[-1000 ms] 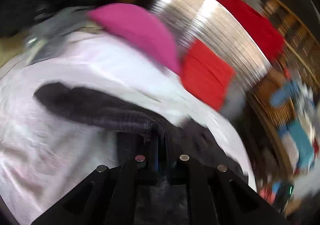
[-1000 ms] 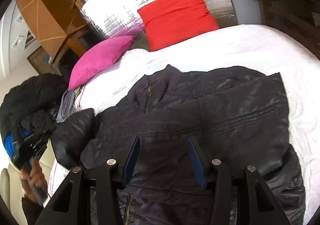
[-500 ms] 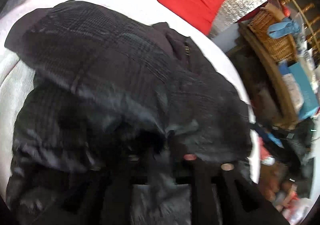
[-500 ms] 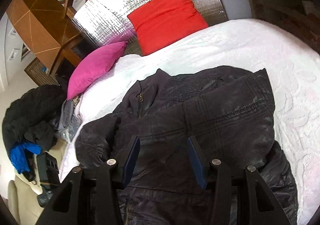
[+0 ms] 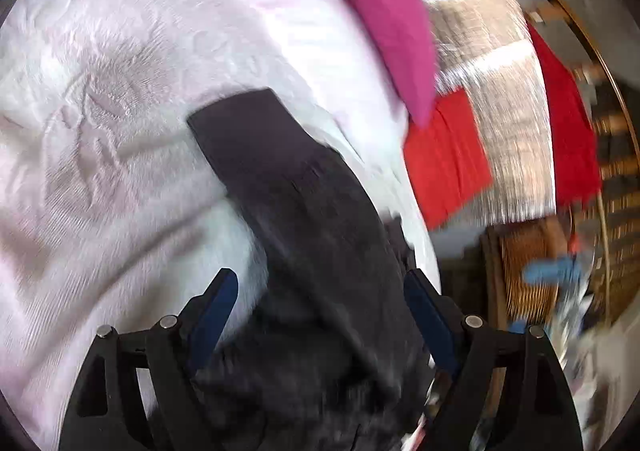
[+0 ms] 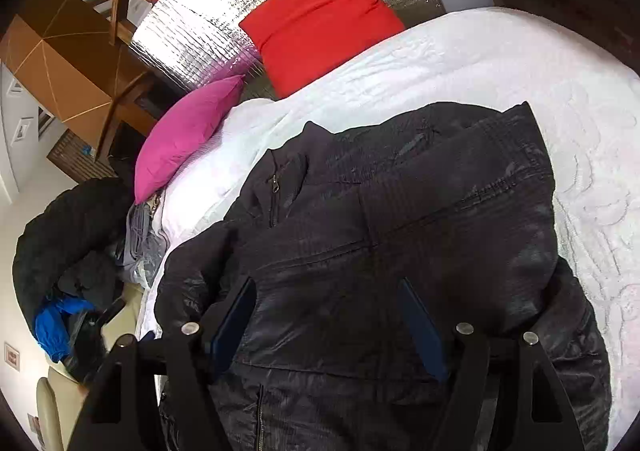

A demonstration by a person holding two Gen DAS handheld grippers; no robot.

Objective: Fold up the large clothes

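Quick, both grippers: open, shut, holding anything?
Left gripper: open, empty, above the black jacket.
Right gripper: open, empty, over the jacket.

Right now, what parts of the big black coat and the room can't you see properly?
- Black jacket: its bottom, cut off by the right wrist view's lower edge and hidden behind the right gripper.
- Left wrist view: motion blur smears the jacket, the basket and the clutter beside it.
- Dark pile beside the bed: too shadowy to identify.
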